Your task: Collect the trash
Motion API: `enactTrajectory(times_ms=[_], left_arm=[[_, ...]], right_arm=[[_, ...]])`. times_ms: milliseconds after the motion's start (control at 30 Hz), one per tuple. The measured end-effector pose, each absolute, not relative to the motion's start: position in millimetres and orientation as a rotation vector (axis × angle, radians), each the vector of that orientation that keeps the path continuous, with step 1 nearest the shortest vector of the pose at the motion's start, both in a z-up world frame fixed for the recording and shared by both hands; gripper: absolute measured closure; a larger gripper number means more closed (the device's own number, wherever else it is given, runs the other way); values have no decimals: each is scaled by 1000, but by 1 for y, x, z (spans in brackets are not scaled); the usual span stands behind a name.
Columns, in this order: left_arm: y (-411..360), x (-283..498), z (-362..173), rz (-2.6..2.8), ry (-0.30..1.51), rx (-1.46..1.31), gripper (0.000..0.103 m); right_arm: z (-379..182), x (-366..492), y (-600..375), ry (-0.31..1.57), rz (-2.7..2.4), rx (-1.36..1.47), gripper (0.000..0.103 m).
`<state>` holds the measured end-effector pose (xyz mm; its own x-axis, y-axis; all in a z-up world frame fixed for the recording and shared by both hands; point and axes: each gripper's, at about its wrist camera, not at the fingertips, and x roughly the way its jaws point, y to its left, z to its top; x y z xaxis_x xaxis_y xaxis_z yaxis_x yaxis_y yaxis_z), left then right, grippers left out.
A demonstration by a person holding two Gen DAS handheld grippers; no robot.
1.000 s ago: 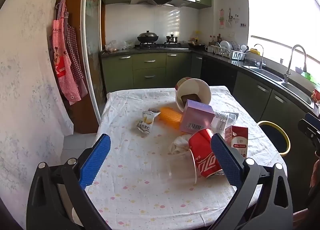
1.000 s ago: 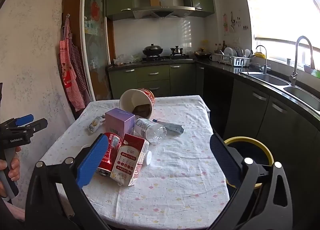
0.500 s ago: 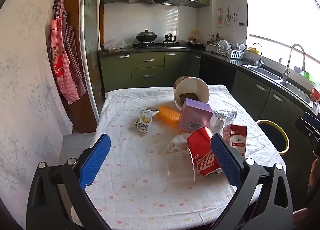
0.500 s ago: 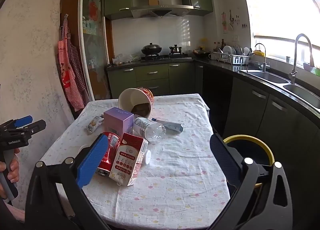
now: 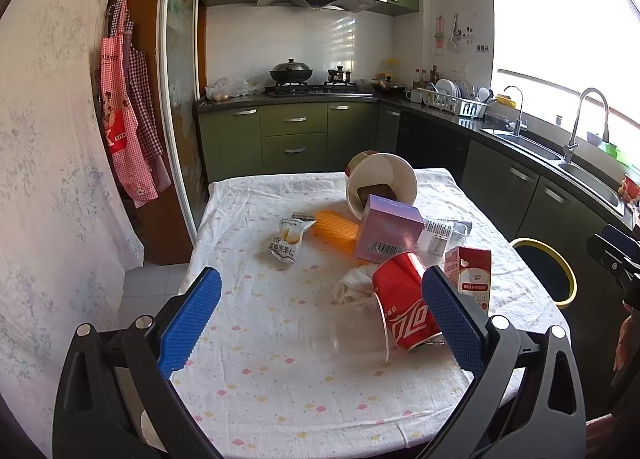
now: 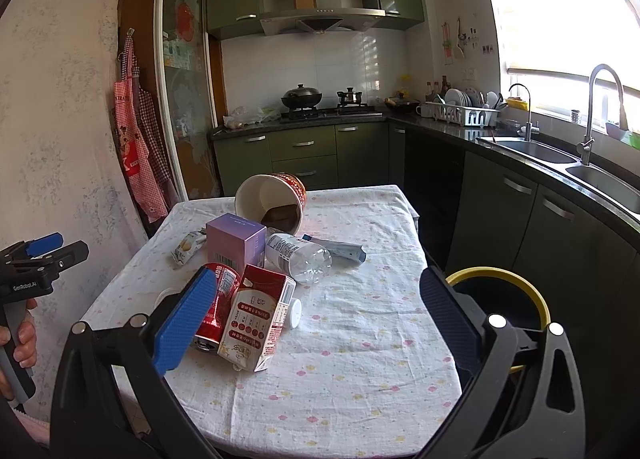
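Note:
Trash lies in a heap on the cloth-covered table (image 5: 280, 399). My left gripper (image 5: 320, 321) hangs open above the near edge, apart from all of it. Just ahead lie a clear plastic cup (image 5: 344, 333) on its side, a red cola can (image 5: 402, 309) and a crumpled tissue (image 5: 354, 285). My right gripper (image 6: 316, 319) is open too, with a red-and-white milk carton (image 6: 256, 319) and the cola can (image 6: 216, 301) by its left finger. Behind are a purple box (image 6: 236, 239), a plastic bottle (image 6: 298, 255) and a tipped noodle bowl (image 6: 272, 199).
A snack wrapper (image 5: 286, 243) and an orange packet (image 5: 336, 233) lie mid-table. A dark bin with a yellow rim (image 6: 500, 299) stands on the floor to the table's right. Green cabinets and a counter with a sink (image 6: 536, 151) run along the right and back.
Both views have shifted only slightly. Nothing on the table has moved, and both grippers stay open.

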<state>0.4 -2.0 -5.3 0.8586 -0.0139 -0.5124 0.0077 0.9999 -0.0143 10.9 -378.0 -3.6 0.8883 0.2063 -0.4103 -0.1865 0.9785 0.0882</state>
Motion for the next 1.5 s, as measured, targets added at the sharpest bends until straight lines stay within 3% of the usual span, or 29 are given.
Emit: enactTrajectory(times_ms=[1500], left_arm=[[-2, 3, -11, -25, 559, -12, 4]], right_arm=[[-6, 13, -378, 437, 205, 52, 6]])
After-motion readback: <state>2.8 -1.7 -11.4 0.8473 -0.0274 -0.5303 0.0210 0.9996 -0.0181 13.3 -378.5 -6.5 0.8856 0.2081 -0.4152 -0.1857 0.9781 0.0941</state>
